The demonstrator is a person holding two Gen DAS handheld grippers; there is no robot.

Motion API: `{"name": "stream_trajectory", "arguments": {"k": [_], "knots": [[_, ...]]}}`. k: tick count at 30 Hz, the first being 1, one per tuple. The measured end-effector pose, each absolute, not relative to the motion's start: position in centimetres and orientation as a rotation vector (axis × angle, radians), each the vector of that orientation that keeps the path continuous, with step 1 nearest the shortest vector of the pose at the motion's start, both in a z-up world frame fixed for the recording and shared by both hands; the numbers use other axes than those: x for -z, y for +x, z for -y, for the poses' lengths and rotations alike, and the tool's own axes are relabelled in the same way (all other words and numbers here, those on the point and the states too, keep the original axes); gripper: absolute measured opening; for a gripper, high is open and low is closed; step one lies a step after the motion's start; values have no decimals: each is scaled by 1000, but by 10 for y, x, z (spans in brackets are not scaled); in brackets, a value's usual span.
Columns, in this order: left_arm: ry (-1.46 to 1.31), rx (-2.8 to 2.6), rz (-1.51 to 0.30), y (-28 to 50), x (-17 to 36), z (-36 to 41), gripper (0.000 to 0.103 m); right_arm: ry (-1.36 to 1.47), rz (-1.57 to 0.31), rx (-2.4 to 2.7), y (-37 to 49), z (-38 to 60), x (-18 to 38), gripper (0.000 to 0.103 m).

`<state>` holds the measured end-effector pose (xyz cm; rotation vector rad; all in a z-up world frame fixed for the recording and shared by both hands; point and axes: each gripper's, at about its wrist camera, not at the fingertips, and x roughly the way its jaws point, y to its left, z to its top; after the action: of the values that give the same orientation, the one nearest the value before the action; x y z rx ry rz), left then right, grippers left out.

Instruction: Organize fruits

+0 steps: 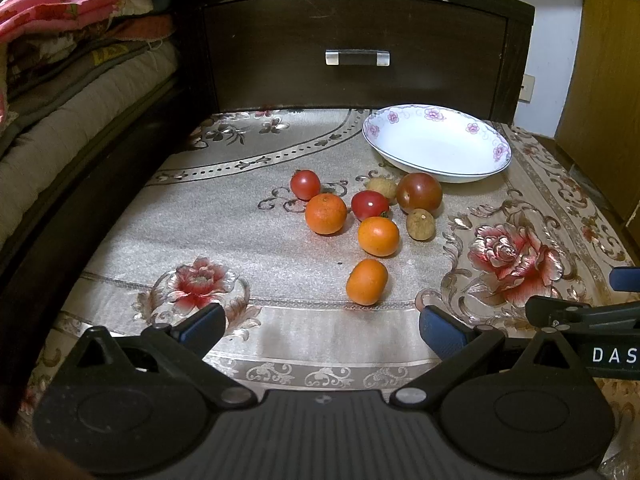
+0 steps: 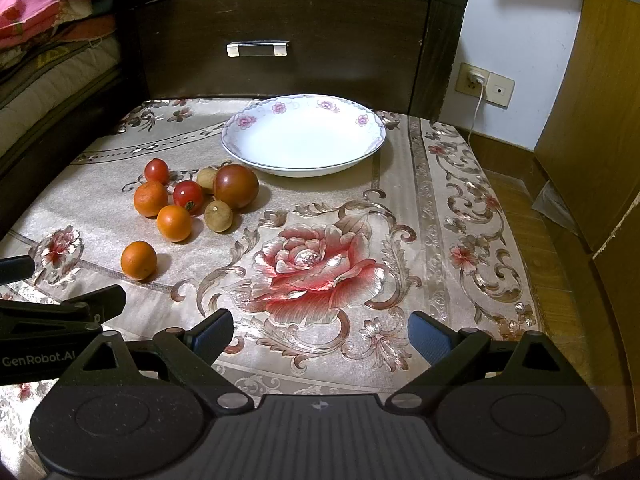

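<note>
Orange fruit sits closest to my left hand-held gripper (image 1: 320,330), whose blue pads are spread wide and hold nothing. In the left wrist view the nearest orange (image 1: 367,282) lies alone just ahead, a little right of centre, apart from the cluster of tomatoes, oranges and two brown longans. I judge it the first pick: centre the pads on it, close gently since it will roll, then carry it to the plate (image 1: 472,170), which lies bare beyond the cluster at the far right. The right hand-held gripper (image 1: 624,312) pokes in from the right edge.

In the right wrist view my right hand-held gripper (image 2: 320,338) is also spread and holding nothing, over a big red rose in the cloth (image 2: 400,272). The big tomato (image 2: 236,186) sits just before the plate, an easy reach for this side. The cloth covers the desk; a dark drawer (image 2: 280,40) stands behind, bedding at left, a wall socket (image 2: 476,78) at right.
</note>
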<state>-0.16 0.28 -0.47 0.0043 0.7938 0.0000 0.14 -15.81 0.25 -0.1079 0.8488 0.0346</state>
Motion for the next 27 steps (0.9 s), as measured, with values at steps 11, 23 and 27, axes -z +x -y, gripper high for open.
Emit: {"name": "stream_trajectory", "arguments": {"k": [11,23,27], "knots": [[10,2,-792,-3,5,-3,103,-107,-848,-35,1,158,-2,91],[6,4,-793,-3,5,-4,103,-107,-854,-36,1,156,-2,90],[7,3,-793,-3,5,-4,103,-106,-855,-36,2,156,-2,90]]}}
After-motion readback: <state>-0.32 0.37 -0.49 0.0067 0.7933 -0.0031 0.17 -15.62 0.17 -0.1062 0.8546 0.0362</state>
